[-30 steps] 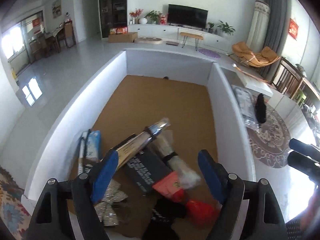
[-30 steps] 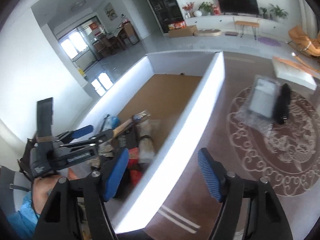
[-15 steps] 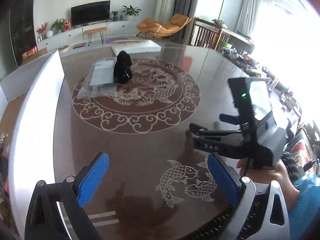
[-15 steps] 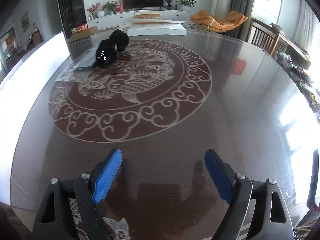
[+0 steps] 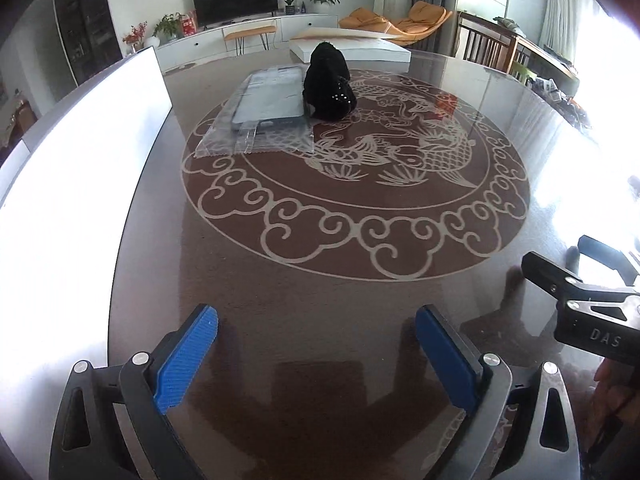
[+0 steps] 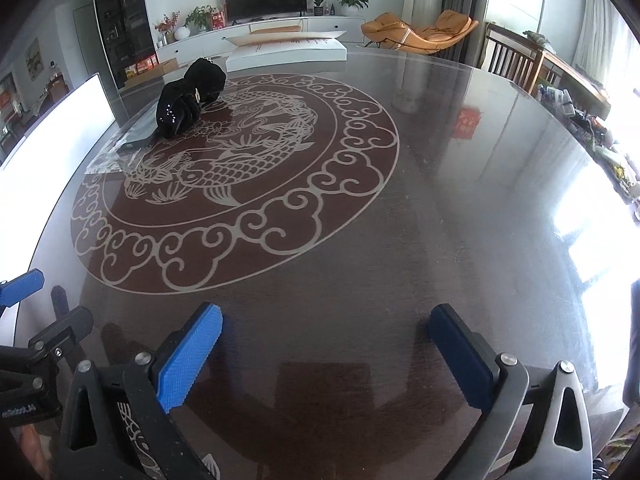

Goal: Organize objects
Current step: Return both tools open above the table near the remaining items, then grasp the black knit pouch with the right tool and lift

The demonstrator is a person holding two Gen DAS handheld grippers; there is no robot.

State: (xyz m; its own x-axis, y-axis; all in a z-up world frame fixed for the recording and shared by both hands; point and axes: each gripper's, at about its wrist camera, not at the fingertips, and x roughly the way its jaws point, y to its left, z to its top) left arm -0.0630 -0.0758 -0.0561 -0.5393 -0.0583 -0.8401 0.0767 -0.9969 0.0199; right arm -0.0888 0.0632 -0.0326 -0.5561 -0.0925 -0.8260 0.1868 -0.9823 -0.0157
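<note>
- At the far left of the dark glossy round bench (image 5: 320, 288) with its pale carp-and-cloud inlay lie the two things left to organize: a soft black fabric bundle with small white studs (image 5: 328, 80), and a flat grey item sealed in a clear plastic bag (image 5: 268, 108).
- The black fabric bundle rests against the right edge of the bagged item, touching it and perhaps overlapping its corner; the right wrist view shows the same bundle (image 6: 188, 100) in front of the bag (image 6: 132, 140).
- Handling, as a judgement: the bundle looks light and limp. It should compress under the pads, so take it across its bulk at the top, where the fabric is thickest.
- The bagged item looks thin, stiff and slick. The film may slide on the polished surface, and a flat grasp from above is unlikely to hold; take it by a raised edge or by the loose bag margin nearest the camera.
- A tall white box wall (image 5: 80, 184) stands just left of both things, and is presumably the destination.
- The left claw (image 5: 316, 356) is released, blue pads wide apart, nothing between them, low over bare bench well short of the things.
- The right claw (image 6: 328, 356) is likewise released and empty, beside the left.
</note>
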